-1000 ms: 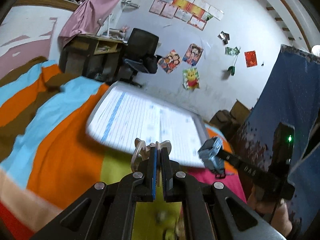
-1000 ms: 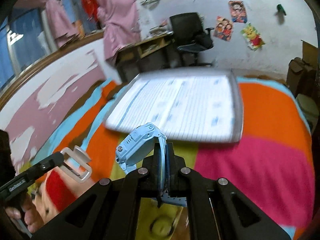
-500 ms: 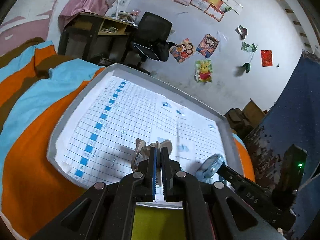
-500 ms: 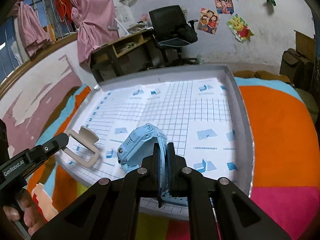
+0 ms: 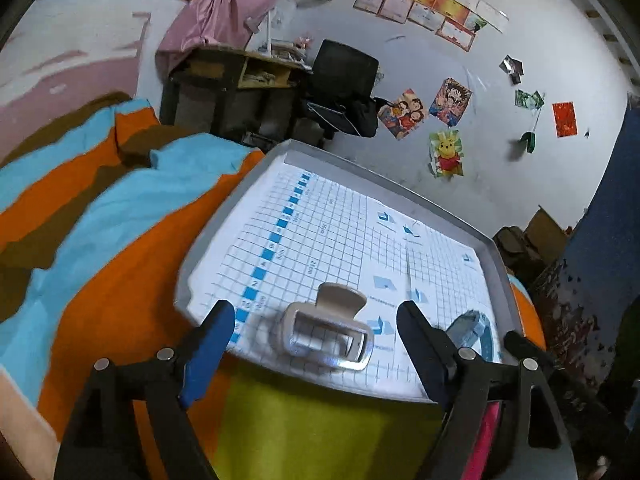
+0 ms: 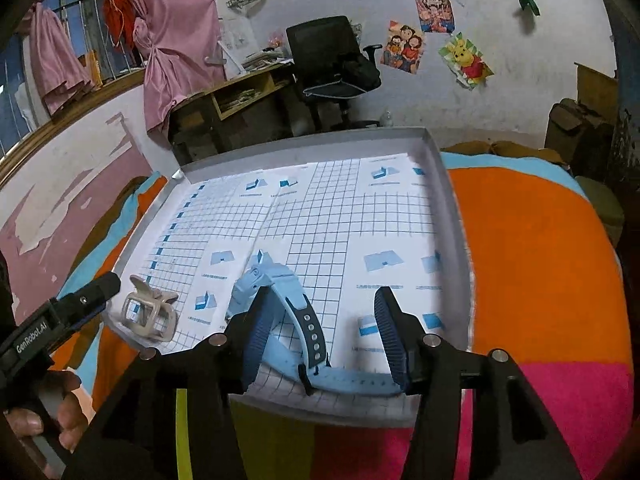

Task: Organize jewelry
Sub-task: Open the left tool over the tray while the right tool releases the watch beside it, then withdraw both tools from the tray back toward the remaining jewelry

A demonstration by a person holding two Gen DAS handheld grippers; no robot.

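Note:
A grey tray [image 5: 495,264] lined with blue-gridded paper lies on the bed; it also shows in the right wrist view [image 6: 452,216]. A beige hair claw clip [image 5: 326,330] lies at the tray's near edge, between the wide-open fingers of my left gripper [image 5: 316,334]. It also shows in the right wrist view [image 6: 149,313]. A light blue watch [image 6: 280,300] lies in the tray between the open fingers of my right gripper [image 6: 322,330]. Its strap shows in the left wrist view [image 5: 474,328].
The tray rests on a striped orange, blue, yellow and pink blanket [image 5: 120,240]. A desk [image 6: 240,108] and a black office chair [image 6: 332,60] stand behind the bed by the postered wall. A hand [image 6: 40,420] holds the left gripper.
Both grippers have opened. The hair clip and the blue watch have dropped from their fingers onto the tray's near part.

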